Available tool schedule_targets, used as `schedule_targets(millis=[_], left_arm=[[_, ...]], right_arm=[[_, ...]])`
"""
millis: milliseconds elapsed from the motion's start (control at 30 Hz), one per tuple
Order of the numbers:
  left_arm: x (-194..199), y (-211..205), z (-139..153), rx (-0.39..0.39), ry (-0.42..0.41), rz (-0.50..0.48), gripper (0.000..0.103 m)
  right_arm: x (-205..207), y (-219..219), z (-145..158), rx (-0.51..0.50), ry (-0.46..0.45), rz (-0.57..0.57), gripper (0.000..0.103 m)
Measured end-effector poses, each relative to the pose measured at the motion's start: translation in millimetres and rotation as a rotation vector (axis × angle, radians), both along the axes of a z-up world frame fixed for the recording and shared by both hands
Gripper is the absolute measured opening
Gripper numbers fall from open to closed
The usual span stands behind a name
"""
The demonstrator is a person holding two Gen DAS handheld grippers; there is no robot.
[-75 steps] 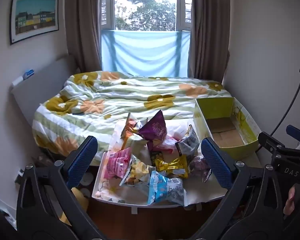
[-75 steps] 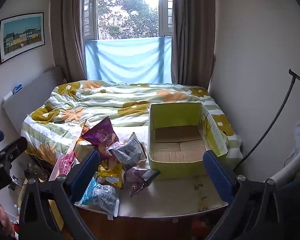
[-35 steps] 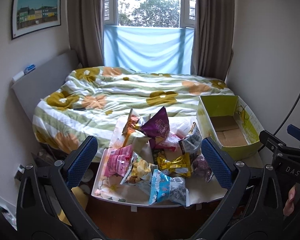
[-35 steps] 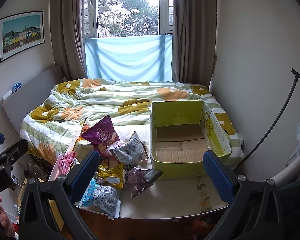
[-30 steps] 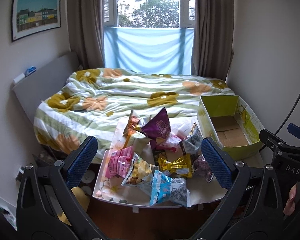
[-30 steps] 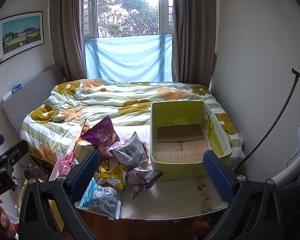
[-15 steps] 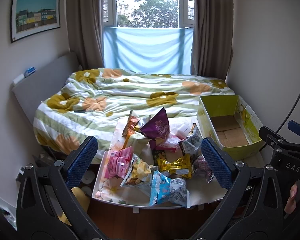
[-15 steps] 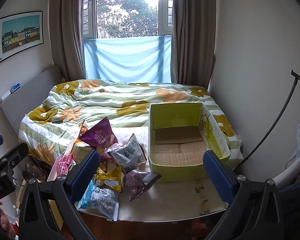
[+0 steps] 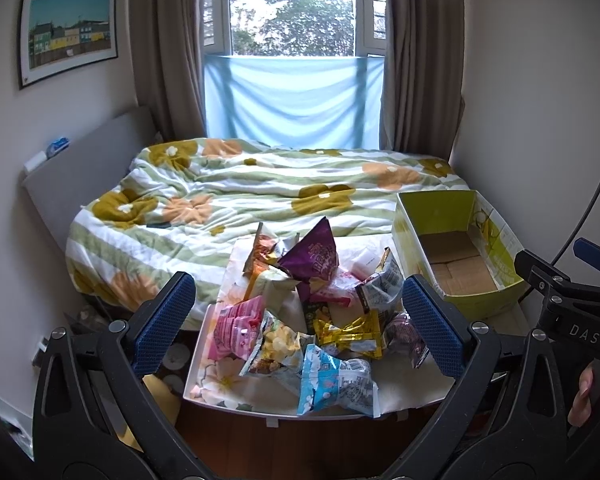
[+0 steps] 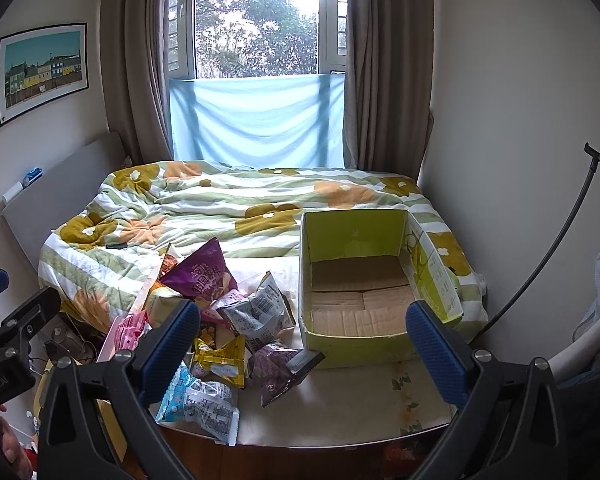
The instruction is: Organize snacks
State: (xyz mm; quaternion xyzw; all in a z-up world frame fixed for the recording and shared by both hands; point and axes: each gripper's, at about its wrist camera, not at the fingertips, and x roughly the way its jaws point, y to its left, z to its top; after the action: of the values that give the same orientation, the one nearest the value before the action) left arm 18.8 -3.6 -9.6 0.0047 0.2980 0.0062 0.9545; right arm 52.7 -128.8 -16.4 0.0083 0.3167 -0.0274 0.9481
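A heap of snack bags lies on a white floral-topped table [image 9: 220, 376]: a purple bag [image 9: 314, 258] on top, a pink bag [image 9: 236, 326], a gold bag [image 9: 350, 332], a light blue bag [image 9: 336, 386] at the front. An empty yellow-green cardboard box [image 10: 356, 216] stands to their right. My left gripper [image 9: 298, 324] is open and empty, held back from the heap. My right gripper [image 10: 300, 350] is open and empty, before the box [image 9: 456, 256] and the purple bag [image 10: 202, 276].
A bed with a green and orange flowered duvet [image 9: 260, 196] lies behind the table, under a window with brown curtains. Walls close in on both sides. A black stand pole [image 10: 556, 252] leans at the right. The table's front edge [image 10: 320, 444] is near me.
Both views have shifted only slightly; the grippers drift a little while staying open. The snacks and box have not moved.
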Motion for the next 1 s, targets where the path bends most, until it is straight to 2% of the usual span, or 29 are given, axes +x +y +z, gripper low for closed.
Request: schedule_targets(millis=[1000], left_arm=[[2.2, -2.8, 0.9, 0.001, 0.002, -0.009, 0.102]], right_arm=[[2.3, 3.8, 1.0, 0.001, 0.003, -0.001, 0.103]])
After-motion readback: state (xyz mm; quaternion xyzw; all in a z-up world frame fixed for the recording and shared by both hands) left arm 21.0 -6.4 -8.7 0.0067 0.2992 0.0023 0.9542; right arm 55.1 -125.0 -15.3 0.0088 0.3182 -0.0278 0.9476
